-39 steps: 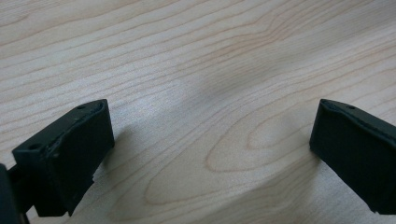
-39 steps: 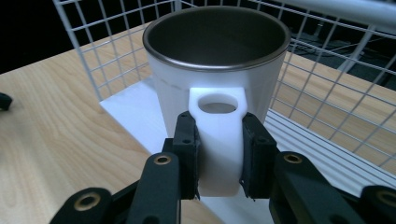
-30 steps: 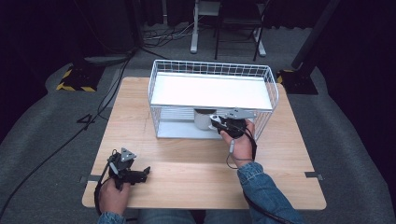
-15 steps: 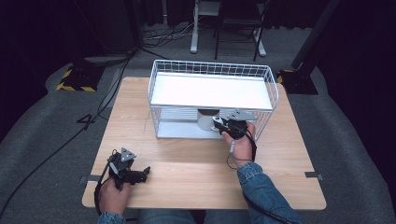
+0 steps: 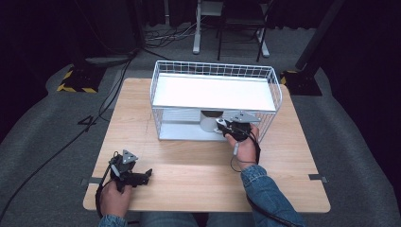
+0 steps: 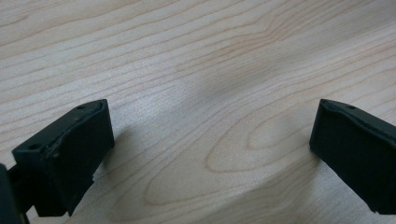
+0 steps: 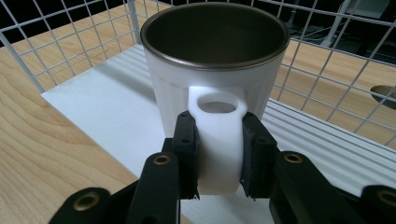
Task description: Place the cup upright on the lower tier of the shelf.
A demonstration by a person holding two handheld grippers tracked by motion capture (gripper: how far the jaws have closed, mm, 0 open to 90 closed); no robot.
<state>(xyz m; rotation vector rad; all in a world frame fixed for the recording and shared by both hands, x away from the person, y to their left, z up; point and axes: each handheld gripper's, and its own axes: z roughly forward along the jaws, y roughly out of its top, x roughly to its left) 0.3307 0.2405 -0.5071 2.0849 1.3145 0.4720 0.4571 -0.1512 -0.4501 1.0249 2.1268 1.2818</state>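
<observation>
White mug (image 7: pixel 215 88), dark inside, stands upright on the lower white shelf (image 7: pixel 107 116) of the wire rack (image 5: pixel 215 101), under the upper shelf. Right claw (image 7: pixel 218 158) clenched on the mug's handle, one jaw pressed on each side. In the high view the right claw (image 5: pixel 223 128) reaches into the rack's open front. Left claw (image 6: pixel 210 144) released, jaws wide apart, nothing between them, resting low over the wooden tabletop (image 5: pixel 198 165) near its front left corner, well apart from the rack.
</observation>
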